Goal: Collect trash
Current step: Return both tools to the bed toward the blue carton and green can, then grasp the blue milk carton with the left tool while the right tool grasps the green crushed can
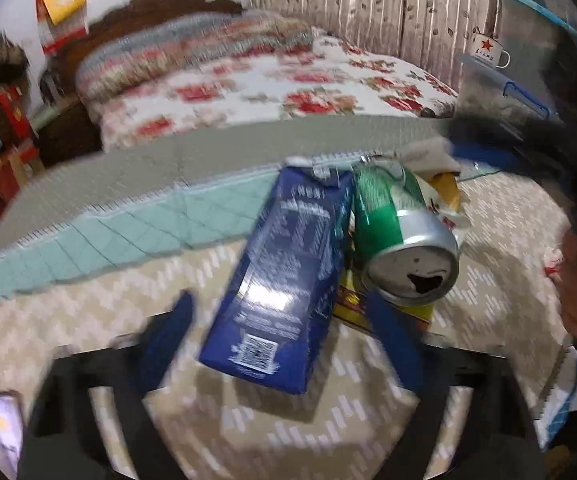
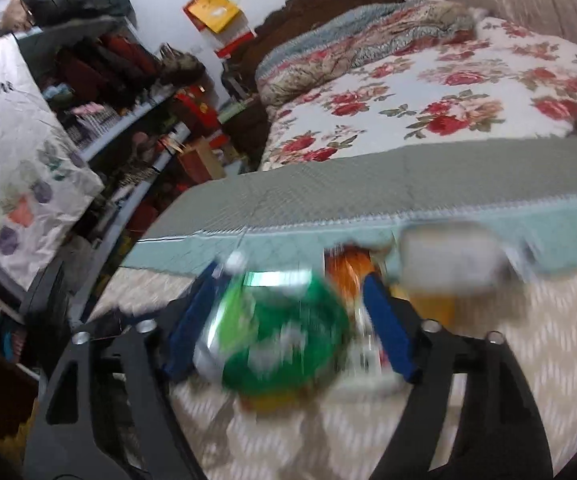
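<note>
Carton: the blue carton [image 1: 284,276] lies flat on the pale woven mat [image 1: 88,340], near the edge by the teal quilt [image 1: 120,224] — a smooth, shiny box.
Can: the green can [image 1: 400,232] lies on its side, touching the carton; round metal, dented, mouth open.
Wrapper: a yellow wrapper [image 1: 388,312] sits under the can.
Left gripper [image 1: 288,336]: fingers apart, one on each side of the carton, likely ready to pinch it.
Right gripper [image 2: 288,328]: fingers around the can — too blurry to tell if they squeeze.
</note>
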A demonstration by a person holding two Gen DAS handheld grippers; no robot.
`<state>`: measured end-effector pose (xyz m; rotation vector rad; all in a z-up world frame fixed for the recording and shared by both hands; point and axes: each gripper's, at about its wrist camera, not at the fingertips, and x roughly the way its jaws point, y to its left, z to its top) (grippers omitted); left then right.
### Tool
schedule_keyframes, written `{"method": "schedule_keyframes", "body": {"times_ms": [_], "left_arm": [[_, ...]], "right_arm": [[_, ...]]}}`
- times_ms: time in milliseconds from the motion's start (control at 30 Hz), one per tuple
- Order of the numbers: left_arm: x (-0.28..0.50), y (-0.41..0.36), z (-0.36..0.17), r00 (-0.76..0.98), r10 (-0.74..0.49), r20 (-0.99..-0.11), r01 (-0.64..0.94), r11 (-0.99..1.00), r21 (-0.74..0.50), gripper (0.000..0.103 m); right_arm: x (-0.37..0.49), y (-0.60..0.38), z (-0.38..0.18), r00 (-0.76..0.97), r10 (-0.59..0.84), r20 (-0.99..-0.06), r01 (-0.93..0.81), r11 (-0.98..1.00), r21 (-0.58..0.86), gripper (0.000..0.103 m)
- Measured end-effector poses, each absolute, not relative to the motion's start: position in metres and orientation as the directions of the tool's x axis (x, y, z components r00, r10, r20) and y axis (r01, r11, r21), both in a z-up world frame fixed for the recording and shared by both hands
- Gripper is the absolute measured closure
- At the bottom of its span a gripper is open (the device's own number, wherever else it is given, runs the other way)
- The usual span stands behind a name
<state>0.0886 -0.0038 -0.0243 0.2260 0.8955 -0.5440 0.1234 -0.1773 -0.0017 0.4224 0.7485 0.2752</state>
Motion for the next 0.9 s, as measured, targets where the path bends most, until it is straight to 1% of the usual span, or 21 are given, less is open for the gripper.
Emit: {"method": "schedule_keyframes", "body": {"times_ms": [33,100,167,200,300,467,633,733,800,900], "left_arm": [[0.091,-0.002,-0.029,0.466,-0.369,-0.804,0.539,0.839,-0.073,0.053],[0.088,0.005,-0.032,0.450,-0.393,-0.802,0.532,0.839,-0.112,0.055],[0.079,0.007,-0.031,0.452,-0.410,-0.792,0.539,0.833,-0.124,0.056],[0.072,0.007,-0.030,0.454,-0.422,-0.785,0.546,0.828,-0.129,0.056],[0.047,0.007,-0.027,0.450,-0.456,-0.768,0.572,0.808,-0.144,0.056],[0.003,-0.014,-0.021,0.409,-0.508,-0.758,0.635,0.755,-0.164,0.057],[-0.035,-0.050,-0.025,0.347,-0.556,-0.755,0.715,0.678,-0.171,0.057],[-0.053,-0.078,-0.031,0.322,-0.549,-0.771,0.773,0.623,-0.121,0.057],[-0.054,-0.087,-0.035,0.303,-0.549,-0.779,0.785,0.608,-0.123,0.057],[-0.053,-0.088,-0.031,0.310,-0.557,-0.770,0.784,0.608,-0.125,0.057]], "right_arm": [[0.140,-0.171,-0.001,0.683,0.387,-0.620,-0.094,0.888,0.450,0.040],[0.160,-0.166,-0.001,0.631,0.394,-0.668,-0.097,0.895,0.436,0.056],[0.172,-0.159,-0.008,0.569,0.399,-0.719,-0.102,0.902,0.419,0.066],[0.170,-0.155,-0.012,0.546,0.392,-0.741,-0.110,0.910,0.400,0.067],[0.137,-0.155,-0.017,0.534,0.376,-0.757,-0.163,0.925,0.344,0.066],[0.053,-0.181,-0.021,0.568,0.383,-0.728,-0.170,0.921,0.351,0.065],[-0.024,-0.216,-0.033,0.649,0.291,-0.703,-0.060,0.941,0.334,0.064],[-0.056,-0.240,-0.038,0.703,0.228,-0.674,0.044,0.931,0.361,0.064],[-0.072,-0.255,-0.038,0.734,0.220,-0.643,0.090,0.906,0.413,0.061],[-0.082,-0.266,-0.038,0.749,0.208,-0.630,0.113,0.895,0.430,0.054]]}}
